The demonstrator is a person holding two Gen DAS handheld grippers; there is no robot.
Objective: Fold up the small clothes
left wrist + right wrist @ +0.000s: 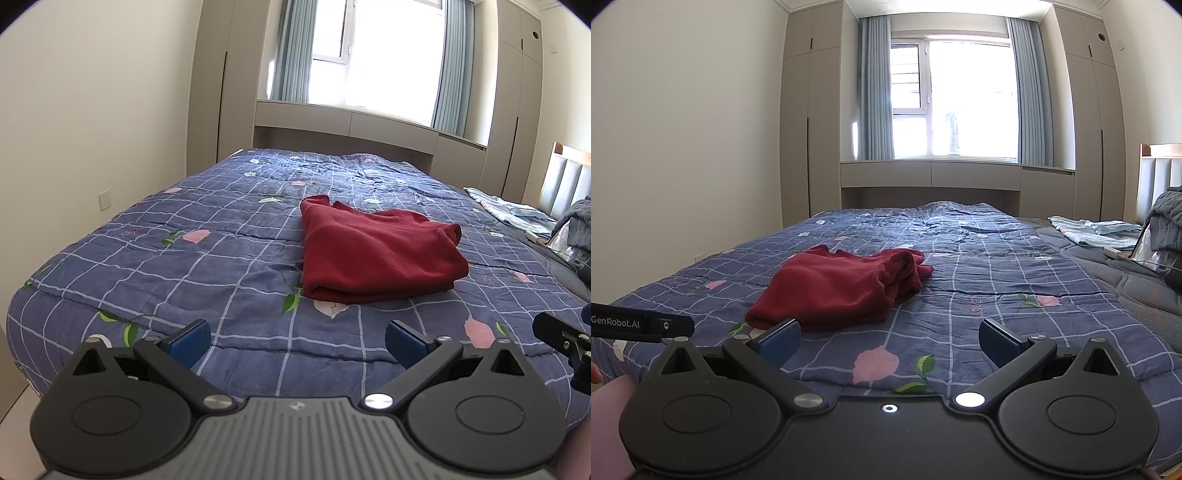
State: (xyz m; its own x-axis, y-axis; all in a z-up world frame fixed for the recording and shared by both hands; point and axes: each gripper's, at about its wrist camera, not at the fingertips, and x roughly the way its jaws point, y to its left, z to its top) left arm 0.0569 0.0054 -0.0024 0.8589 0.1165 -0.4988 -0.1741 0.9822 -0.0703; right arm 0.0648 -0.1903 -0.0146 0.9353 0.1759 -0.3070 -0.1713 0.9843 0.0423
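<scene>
A dark red garment [376, 251] lies folded into a compact rectangle on the blue checked quilt [184, 251], a little right of the bed's middle. In the right wrist view the red garment [838, 286] sits ahead and to the left, on the same quilt [979, 280]. My left gripper [297, 341] is open over the near edge of the bed, short of the garment, with nothing between its blue pads. My right gripper [889, 341] is also open and empty, back from the garment. Part of the right gripper's body [561, 338] shows at the right edge of the left wrist view.
Light blue clothes [1089, 230] and a grey bundle [1167, 236] lie at the head of the bed on the right, by the padded headboard [1156, 181]. Wardrobes [809, 118] and a window [953, 96] stand behind the bed. A wall [92, 110] runs along the left.
</scene>
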